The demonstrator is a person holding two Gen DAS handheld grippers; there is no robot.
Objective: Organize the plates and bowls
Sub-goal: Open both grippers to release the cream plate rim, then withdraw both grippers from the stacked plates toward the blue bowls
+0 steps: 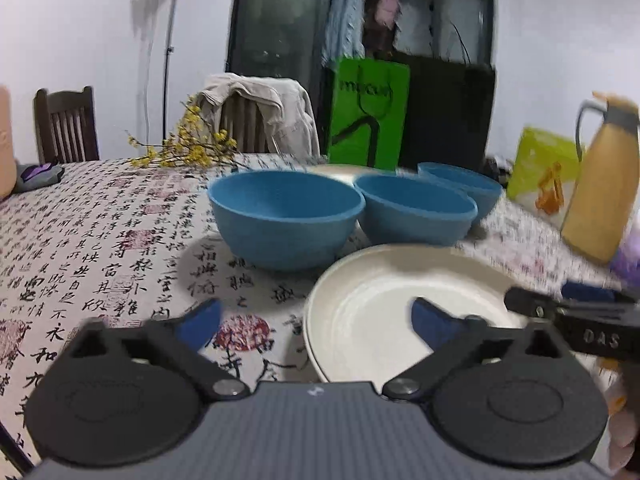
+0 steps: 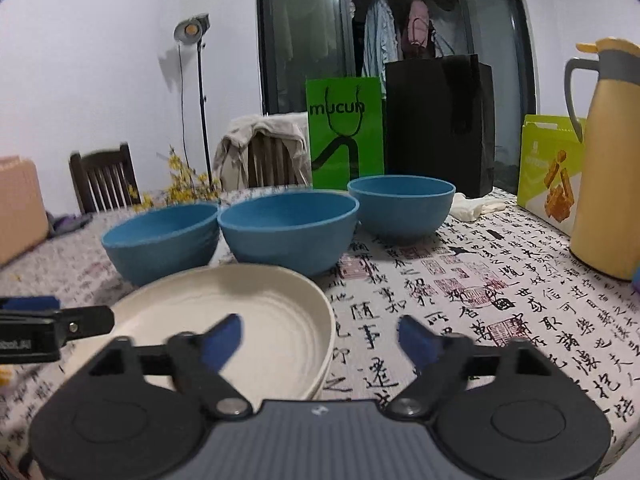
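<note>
A stack of cream plates [image 1: 380, 312] rests on the patterned tablecloth, near the front edge. Behind it three blue bowls stand upright in a row: one on the left [image 1: 286, 220], one in the middle [image 1: 416, 212], one at the far right [image 1: 464, 184]. My left gripper [image 1: 316, 312] is open and straddles the stack's left rim without touching it. In the right wrist view my right gripper [image 2: 320, 324] is open over the right rim of the plates [image 2: 240, 320], nothing pinched. The same bowls [image 2: 160, 240] [image 2: 288, 228] [image 2: 400, 204] stand beyond.
A yellow thermos jug [image 2: 604, 160] and a green box [image 2: 548, 168] stand at the table's right side. A green bag [image 2: 344, 132] and a black bag [image 2: 436, 120] stand at the back. Yellow flowers [image 1: 188, 140] lie back left, with chairs behind.
</note>
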